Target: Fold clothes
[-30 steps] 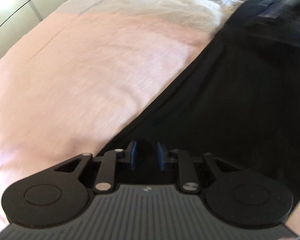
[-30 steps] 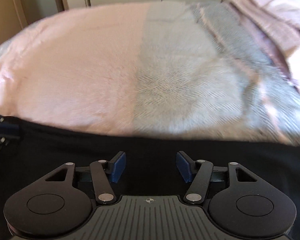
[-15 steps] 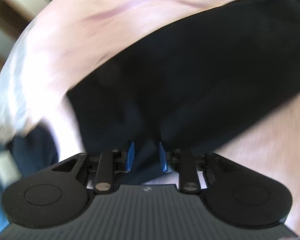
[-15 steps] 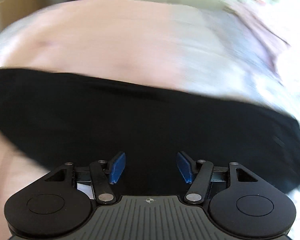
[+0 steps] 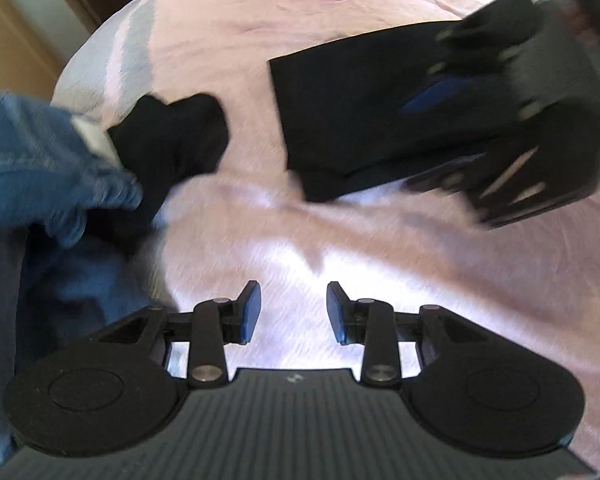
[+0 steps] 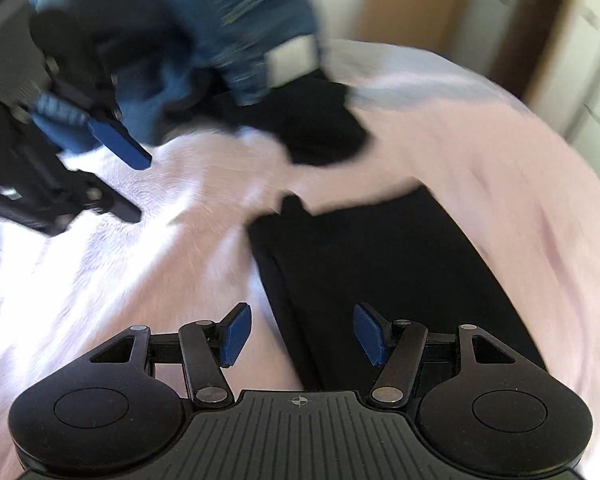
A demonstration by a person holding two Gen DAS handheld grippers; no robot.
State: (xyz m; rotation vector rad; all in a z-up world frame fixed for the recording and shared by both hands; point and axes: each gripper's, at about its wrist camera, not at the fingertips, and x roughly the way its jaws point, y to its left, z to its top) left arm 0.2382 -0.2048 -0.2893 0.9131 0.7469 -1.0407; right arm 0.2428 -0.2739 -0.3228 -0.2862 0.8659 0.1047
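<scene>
Because the folded black garment [image 6: 380, 264] looks thin, limp and light, it will likely sag unless taken at a corner or along its doubled edge. It lies flat on the pink bedspread [image 5: 380, 248], directly under the right gripper [image 6: 299, 335], whose jaws stand wide and empty. The left gripper [image 5: 293, 312], also spread with nothing between its pads, hovers over bare bedspread well apart from the garment, near a blue denim heap [image 5: 32, 168].

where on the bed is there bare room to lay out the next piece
Bare pink bedspread lies in front of the left hand-held gripper, below the folded black garment. More is bare beyond that garment. The left side is crowded: a crumpled black item and a blue denim pile. The right hand-held gripper hangs open over the folded garment's edge.
</scene>
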